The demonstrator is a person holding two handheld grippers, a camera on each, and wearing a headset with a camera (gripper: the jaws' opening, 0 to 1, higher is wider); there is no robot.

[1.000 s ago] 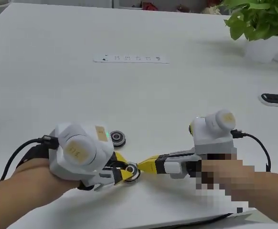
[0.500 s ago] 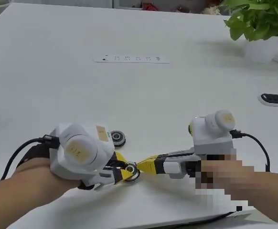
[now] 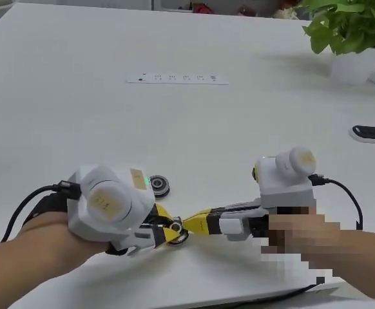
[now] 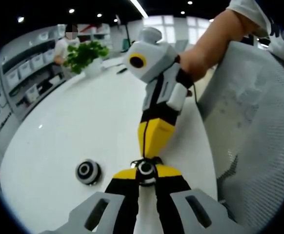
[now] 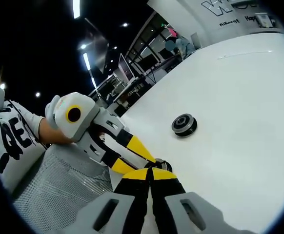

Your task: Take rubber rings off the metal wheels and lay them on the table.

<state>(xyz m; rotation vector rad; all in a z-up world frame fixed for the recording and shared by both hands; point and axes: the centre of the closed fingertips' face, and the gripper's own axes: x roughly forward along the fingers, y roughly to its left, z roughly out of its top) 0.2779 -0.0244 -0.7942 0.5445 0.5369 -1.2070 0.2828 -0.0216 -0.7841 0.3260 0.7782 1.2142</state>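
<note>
Two grippers meet tip to tip over one small wheel (image 4: 145, 167), low and close to the table's near edge, and that meeting is what the next move depends on. The left gripper (image 4: 145, 173) is clamped on the wheel, one yellow tip on each side of its rim. The hub faces back along the left jaws, so the axle seems to run roughly in line with both tools. The right gripper (image 5: 151, 171) comes in from the opposite side with its jaws pressed together right at the wheel's far face. Whether a strip of rubber is nipped between them is too small to tell. Judging by this line-up, a ring would come off by drawing the right tool straight back along the axle while the left holds firm, and any twist might pull the wheel out of the clamp. The second wheel (image 3: 158, 185) lies flat on the table (image 3: 110, 129) just beyond the left gripper, dark ring on, apart from both tools. The white tabletop is smooth and broad, with a power strip (image 3: 176, 79) far off and a potted plant (image 3: 348, 26) at the far right corner
</note>
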